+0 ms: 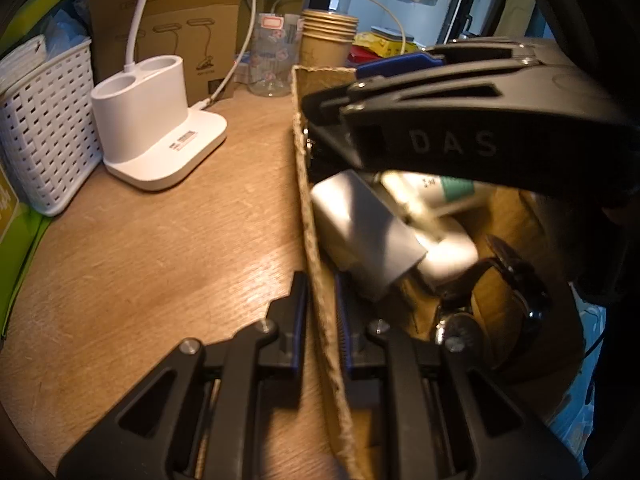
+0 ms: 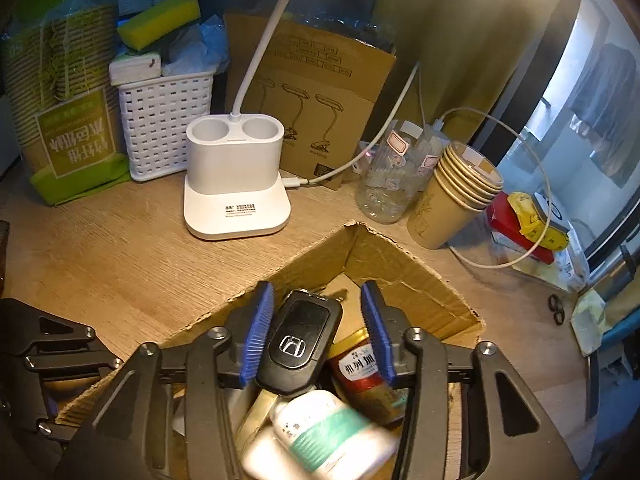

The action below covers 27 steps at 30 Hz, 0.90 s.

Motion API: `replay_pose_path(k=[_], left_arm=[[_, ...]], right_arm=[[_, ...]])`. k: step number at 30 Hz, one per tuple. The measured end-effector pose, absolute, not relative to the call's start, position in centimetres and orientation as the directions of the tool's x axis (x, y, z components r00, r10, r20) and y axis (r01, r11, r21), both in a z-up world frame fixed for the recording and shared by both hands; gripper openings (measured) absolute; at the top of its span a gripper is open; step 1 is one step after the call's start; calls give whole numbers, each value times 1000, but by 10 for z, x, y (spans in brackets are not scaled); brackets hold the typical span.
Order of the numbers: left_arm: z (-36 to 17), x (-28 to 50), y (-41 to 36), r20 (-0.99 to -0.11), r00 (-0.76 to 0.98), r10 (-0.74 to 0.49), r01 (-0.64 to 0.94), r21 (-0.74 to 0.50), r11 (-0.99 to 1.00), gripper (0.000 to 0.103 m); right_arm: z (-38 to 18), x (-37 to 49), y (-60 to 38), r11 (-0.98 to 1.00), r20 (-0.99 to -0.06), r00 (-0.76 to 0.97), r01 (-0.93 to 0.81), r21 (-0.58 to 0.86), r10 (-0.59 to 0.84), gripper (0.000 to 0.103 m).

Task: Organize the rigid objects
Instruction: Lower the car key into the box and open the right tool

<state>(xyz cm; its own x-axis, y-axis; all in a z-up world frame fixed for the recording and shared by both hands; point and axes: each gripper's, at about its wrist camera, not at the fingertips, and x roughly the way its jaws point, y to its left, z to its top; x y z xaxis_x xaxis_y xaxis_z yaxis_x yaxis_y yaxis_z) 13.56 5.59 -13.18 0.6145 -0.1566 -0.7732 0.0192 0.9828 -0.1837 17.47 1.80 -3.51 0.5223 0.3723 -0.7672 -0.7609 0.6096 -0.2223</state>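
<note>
The black plastic car key fob (image 2: 303,342) sits between the blue pads of the right gripper (image 2: 318,332), above the open brown cardboard box (image 2: 404,276) on the wooden desk (image 2: 120,248). The jaws stand partly open: the left-hand pad lies against the fob's edge, the other stands clear of it, so the fob looks released rather than clamped. Beneath it in the box lie a white bottle with a green label (image 2: 320,432) and a small jar with a red label (image 2: 360,372).

The fob should be light, stiff and smooth-shelled, likely to slip if pinched near its tapered end; its long flat sides give the best hold.

The left gripper (image 1: 320,320) is shut on the box's near cardboard wall (image 1: 316,264), one finger outside and one inside, steadying it.

Only the left wrist view shows the silver-grey rectangular block (image 1: 360,228) and a dark wristwatch (image 1: 508,292) inside the box, with the right gripper's black body crossing overhead. Only the right wrist view shows the fob itself, besides the white lamp base (image 2: 236,184) and stacked paper cups (image 2: 456,196) behind.
</note>
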Motion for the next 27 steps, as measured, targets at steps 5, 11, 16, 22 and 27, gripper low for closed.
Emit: replay_pose_path(k=[5,11,16,22,27], left_arm=[[-132,136,56,-773,614,-158,20,-185,982,15],[-132,136,56,-773,614,-158,20,-185,983,15],[-132,136,56,-773,614,-158,20,-185,983,15],[-132,136,56,-773,614,-161,18,-190,982,15],[-132,136,55,-773,616,-153,13,-184,983,15]], right_arm=[[-31,174,14,622,-759,524,-755,-205,386,49],[-20,168,1,654,-730,543,-736,-175,415,49],[-11,160,-17,701,-699,566,-701,-131,436,50],[-3,149,-46,751,-679,584,-657,-72,445,50],[1,139,-75,803,-662,612,-596,-27,433,50]])
